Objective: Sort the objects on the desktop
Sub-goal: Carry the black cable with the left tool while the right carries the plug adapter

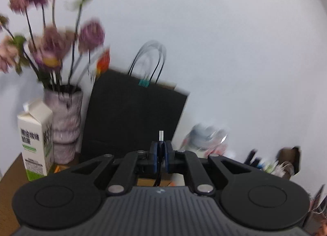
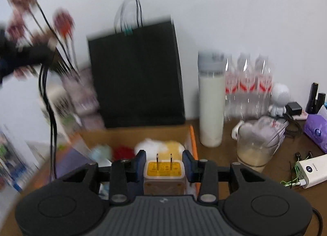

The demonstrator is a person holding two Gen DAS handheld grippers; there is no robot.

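Right gripper (image 2: 164,167) clamps boxy two-pronged charger (image 2: 164,171); left gripper (image 1: 161,155) pinches thin metal-tipped cable (image 1: 161,135)

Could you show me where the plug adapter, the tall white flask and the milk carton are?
Yellow-faced two-prong plug adapter (image 2: 164,169): right wrist view, yellow face.
Tall white flask with grey lid (image 2: 211,109): right wrist view, body.
White-and-green milk carton (image 1: 34,139): left wrist view, front panel.

Each wrist camera looks forward along its own jaws toward the black paper bag (image 1: 132,117) against the wall. The left view sits closer and lower; the right view looks slightly down at the worktop (image 2: 224,154). Both share the bag and the flowers (image 1: 51,37) left of it.
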